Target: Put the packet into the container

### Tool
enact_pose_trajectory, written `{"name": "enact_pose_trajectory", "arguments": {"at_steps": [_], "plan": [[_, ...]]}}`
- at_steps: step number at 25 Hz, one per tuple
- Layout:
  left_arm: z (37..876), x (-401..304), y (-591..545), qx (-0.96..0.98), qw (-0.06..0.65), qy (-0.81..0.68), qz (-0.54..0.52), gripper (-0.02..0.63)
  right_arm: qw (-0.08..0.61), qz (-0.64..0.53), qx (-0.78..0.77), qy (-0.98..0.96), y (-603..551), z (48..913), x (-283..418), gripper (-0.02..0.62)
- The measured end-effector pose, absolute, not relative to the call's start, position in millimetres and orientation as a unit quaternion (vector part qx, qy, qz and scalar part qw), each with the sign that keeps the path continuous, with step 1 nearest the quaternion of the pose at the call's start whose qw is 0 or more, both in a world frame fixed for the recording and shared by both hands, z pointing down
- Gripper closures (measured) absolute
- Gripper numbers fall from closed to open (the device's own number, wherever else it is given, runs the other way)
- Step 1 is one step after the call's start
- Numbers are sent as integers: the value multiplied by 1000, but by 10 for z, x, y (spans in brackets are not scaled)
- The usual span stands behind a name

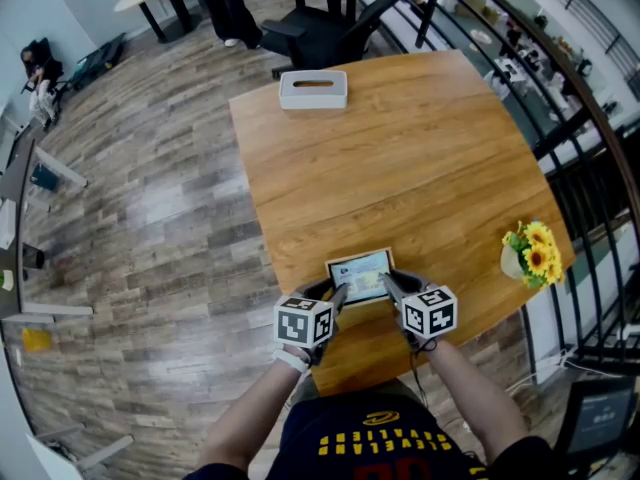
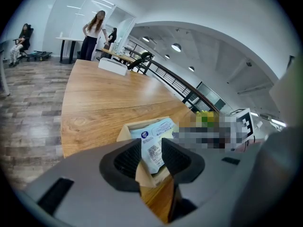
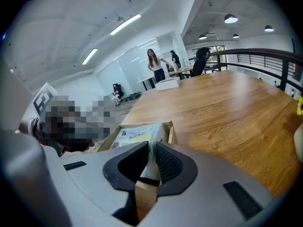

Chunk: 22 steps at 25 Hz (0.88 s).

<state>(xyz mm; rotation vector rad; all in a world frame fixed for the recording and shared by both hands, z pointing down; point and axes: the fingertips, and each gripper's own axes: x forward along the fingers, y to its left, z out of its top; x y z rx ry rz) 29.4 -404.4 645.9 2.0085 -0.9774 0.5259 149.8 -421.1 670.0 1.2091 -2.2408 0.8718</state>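
A shallow cardboard container (image 1: 391,254) sits near the table's front edge. A white and blue packet (image 1: 360,274) lies in it, label up. My left gripper (image 1: 338,291) is at its near left corner and my right gripper (image 1: 388,284) at its near right corner. In the left gripper view the jaws (image 2: 151,157) pinch the packet's (image 2: 154,137) corner, with the container's (image 2: 124,130) cardboard corner just below. In the right gripper view the jaws (image 3: 151,162) are shut on the packet's (image 3: 135,134) white edge above the container wall (image 3: 169,131).
A white tissue box (image 1: 313,89) stands at the table's far edge. A vase of sunflowers (image 1: 532,253) is at the right edge, beside a black railing (image 1: 590,118). An office chair (image 1: 320,33) stands beyond the table. A person (image 2: 92,34) stands far off.
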Motion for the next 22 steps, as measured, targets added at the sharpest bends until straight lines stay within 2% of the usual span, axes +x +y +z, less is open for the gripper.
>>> {"name": "enact_pose_trajectory", "arguments": {"at_steps": [5,7,9,16,22], "plan": [[6450,290,-4031,798,411,-388,208,472,240,285,458,-807,-4253,6643,1532,534],[6454,288,-4024,798,411,-389,206,472,239,273,466,-807,-4286,6602,1544,484],[6452,279,-4018,798,412,-390,204,472,235,270,467,-808,-4300,6565,1541,466],[6406,221,-3969,795,416,-399,191,472,209,271,471,-814,-4266,6387,1559,463],[6311,214,-3868,798,409,-399,192,472,159,269,473,-824,-4221,6051,1527,465]]}}
